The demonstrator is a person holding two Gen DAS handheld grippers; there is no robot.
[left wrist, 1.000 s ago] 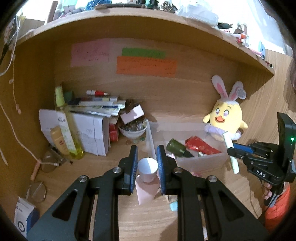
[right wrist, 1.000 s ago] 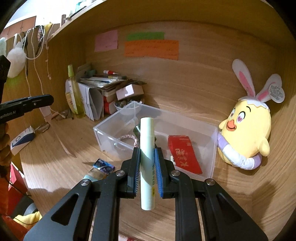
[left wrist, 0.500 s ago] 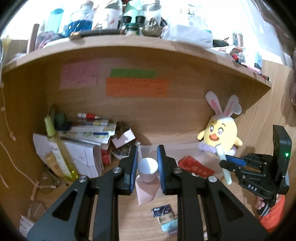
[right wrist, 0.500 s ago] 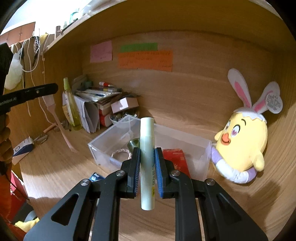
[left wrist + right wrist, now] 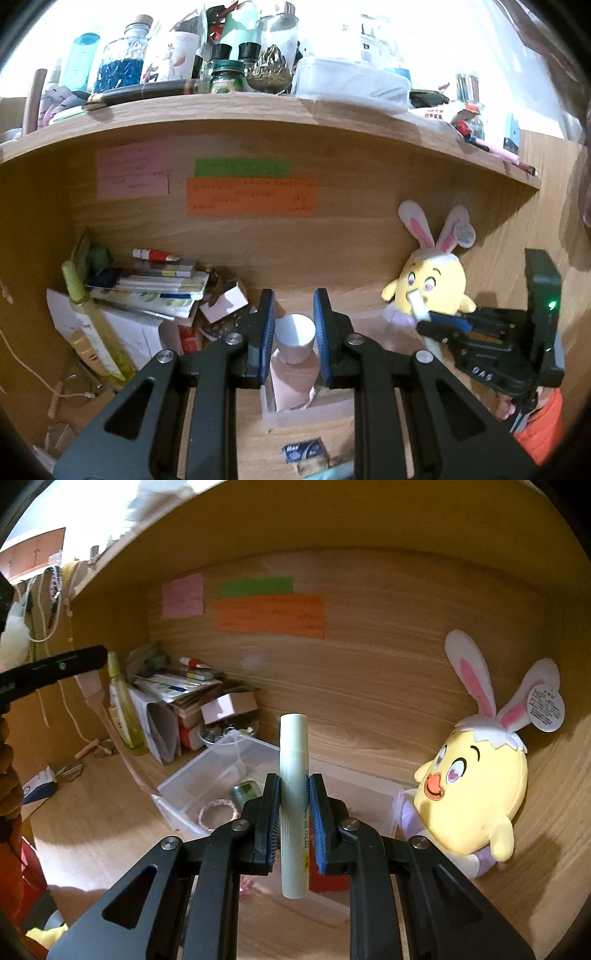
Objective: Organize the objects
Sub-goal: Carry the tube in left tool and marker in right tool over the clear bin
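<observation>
— Tube (image 5: 293, 801) of pale green stands upright, clamped between the pads of the right gripper (image 5: 293, 827), above the clear bin (image 5: 207, 775) on the desk.
— And the other one?
— The left gripper (image 5: 294, 339) pinches a pink tube with a white cap (image 5: 294, 341), jaws narrow.
— What's beside the bin?
— A yellow plush chick (image 5: 476, 794) with rabbit ears, against the wooden back wall.
</observation>
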